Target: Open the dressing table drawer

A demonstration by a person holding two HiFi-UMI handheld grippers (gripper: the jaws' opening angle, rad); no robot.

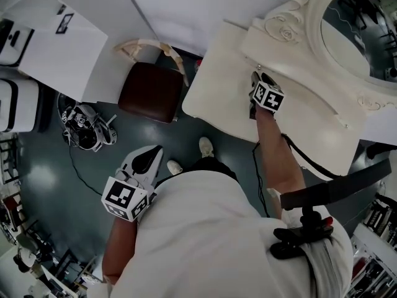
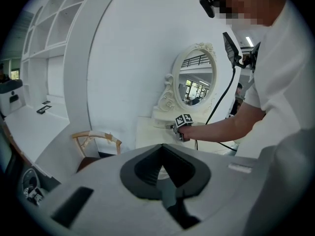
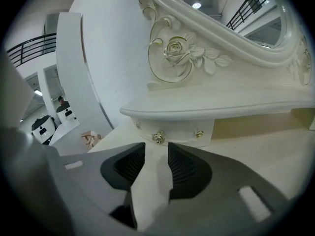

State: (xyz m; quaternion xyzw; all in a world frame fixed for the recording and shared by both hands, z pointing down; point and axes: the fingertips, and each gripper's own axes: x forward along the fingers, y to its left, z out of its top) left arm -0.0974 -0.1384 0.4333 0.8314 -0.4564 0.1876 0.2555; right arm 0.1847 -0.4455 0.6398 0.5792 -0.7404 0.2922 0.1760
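The cream dressing table [image 1: 217,89] with its carved oval mirror [image 1: 363,23] fills the upper right of the head view. Under the mirror's shelf sits a small drawer [image 3: 177,130] with a gold knob [image 3: 158,136]; a second knob [image 3: 199,133] is further right. My right gripper [image 1: 255,77] hovers over the tabletop, pointing at that drawer. Its jaws [image 3: 156,150] stand open just short of the knob, with nothing between them. My left gripper [image 1: 157,150] hangs over the floor at the lower left, well away from the table. Its pads [image 2: 161,147] meet at the tips and hold nothing.
A chair with a dark red seat [image 1: 151,92] stands left of the table. A bundle of cables and gear [image 1: 84,128] lies on the grey floor. White shelving [image 1: 56,45] occupies the upper left. A black cable [image 1: 310,163] runs along my right arm.
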